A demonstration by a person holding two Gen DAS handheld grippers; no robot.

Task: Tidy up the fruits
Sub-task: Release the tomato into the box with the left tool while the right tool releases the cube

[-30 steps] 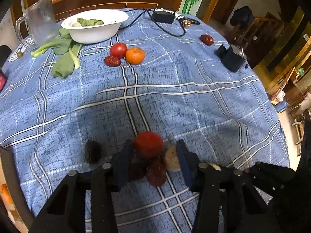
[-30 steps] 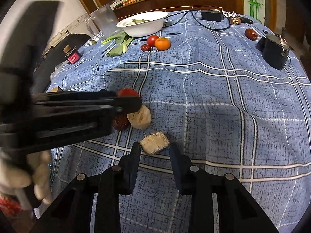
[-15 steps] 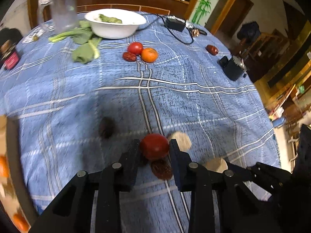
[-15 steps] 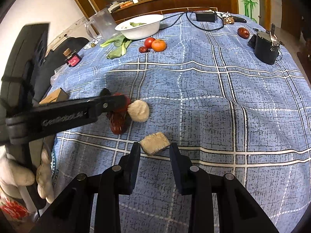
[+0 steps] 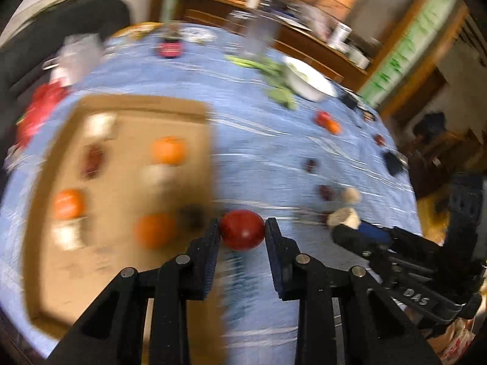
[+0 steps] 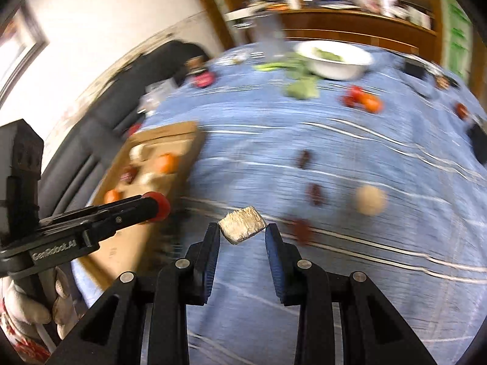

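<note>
Left gripper (image 5: pixel 242 228): clenched on a red tomato (image 5: pixel 242 229). Tomato sits between the fingertips, both pads touching its sides, held clear of the blue cloth (image 5: pixel 274 152). Round; no long axis to tell. The jaws closed onto it within the last second.

Right gripper (image 6: pixel 242 228): grasping a pale block (image 6: pixel 242 225), a rough tan-white chunk. Block spans the gap between the tips, lifted off the cloth. Its long axis runs across the jaws, tilted, the 2 o'clock end higher than the 8 o'clock end.

Cardboard tray (image 5: pixel 127 106): at 9 to 10 o'clock of the tomato in the left view, flat on the cloth. Holds three oranges, one at (image 5: pixel 169 149), some dark fruit and pale pieces; blur hides detail.

On the cloth, left view: white bowl (image 5: pixel 310 80) at 1 o'clock, greens (image 5: pixel 280 91) just beside it, a red and orange pair (image 5: pixel 327 121) beyond. Dark fruits and a pale lump (image 5: pixel 350 194) at 2 o'clock of the tomato.

Right view: left gripper at 9 o'clock of the block, over the tray edge.
</note>
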